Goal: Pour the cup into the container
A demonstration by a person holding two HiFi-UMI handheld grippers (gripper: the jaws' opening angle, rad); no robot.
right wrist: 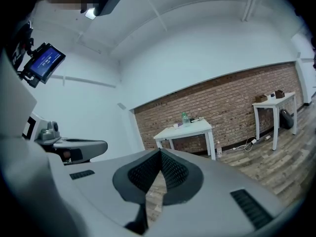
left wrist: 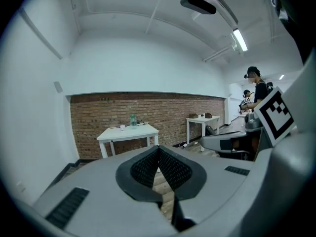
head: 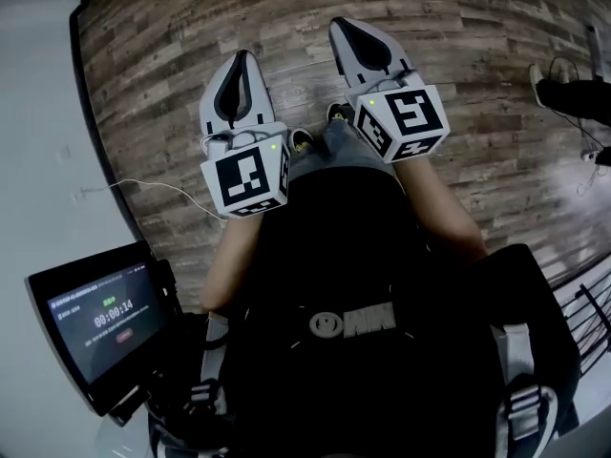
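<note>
Far across the room stands a white table (left wrist: 127,132), well away from both grippers. On it are a small white cup (left wrist: 122,127) and a clear greenish container (left wrist: 133,120). The right gripper view shows the same table (right wrist: 185,130), the cup (right wrist: 175,125) and the container (right wrist: 185,118). My left gripper (head: 241,57) and right gripper (head: 346,25) are held side by side over the wooden floor, pointing forward. The left gripper's (left wrist: 158,147) jaws are pressed together with nothing between them, and so are the right gripper's (right wrist: 160,152).
A second white table (right wrist: 274,100) with small boxes stands against the brick wall to the right. Cables and a bottle (right wrist: 218,151) lie on the floor by the first table. Two people (left wrist: 256,90) stand at the far right. A white wall (head: 38,113) runs along my left, and a timer screen (head: 100,318) hangs at my left hip.
</note>
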